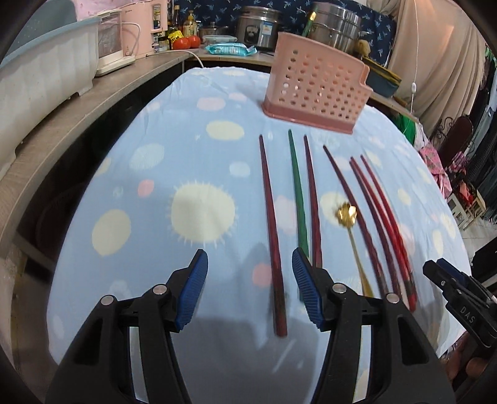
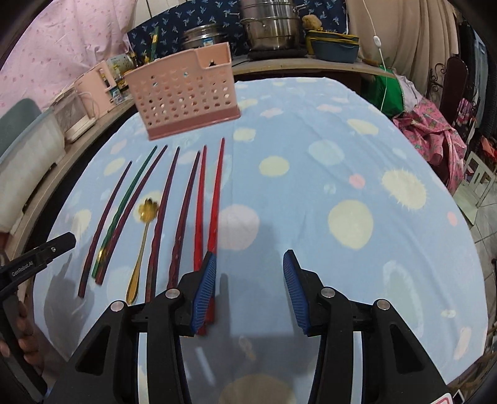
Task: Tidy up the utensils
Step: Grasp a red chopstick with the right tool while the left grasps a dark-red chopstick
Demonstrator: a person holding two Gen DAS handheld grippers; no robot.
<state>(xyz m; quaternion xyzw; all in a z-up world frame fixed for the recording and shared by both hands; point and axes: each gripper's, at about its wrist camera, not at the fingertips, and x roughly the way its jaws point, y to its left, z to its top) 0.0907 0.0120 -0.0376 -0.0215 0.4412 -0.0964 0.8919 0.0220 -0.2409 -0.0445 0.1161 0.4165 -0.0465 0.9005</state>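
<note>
Several chopsticks lie side by side on the blue spotted cloth (image 1: 155, 192), tips toward a pink perforated holder (image 1: 316, 93) standing upright at the far side. My left gripper (image 1: 248, 256) is open low over the cloth, with the leftmost dark red chopstick (image 1: 271, 223) lying between its jaws, untouched. To its right are a green chopstick (image 1: 296, 186), a gold spoon (image 1: 348, 214) and two red chopsticks (image 1: 383, 214). My right gripper (image 2: 250, 253) is open over bare cloth. The red chopsticks (image 2: 214, 199) pass under its left finger (image 2: 205, 286). The holder (image 2: 186, 93) and spoon (image 2: 146, 214) lie up and left.
A wooden shelf (image 1: 93, 102) curves round the table's left and far side, carrying a white bin (image 1: 40, 71), a pink appliance (image 1: 139, 28), tomatoes (image 1: 186, 42) and steel pots (image 1: 335, 25). Clothes and a chair (image 2: 435, 130) crowd the right edge.
</note>
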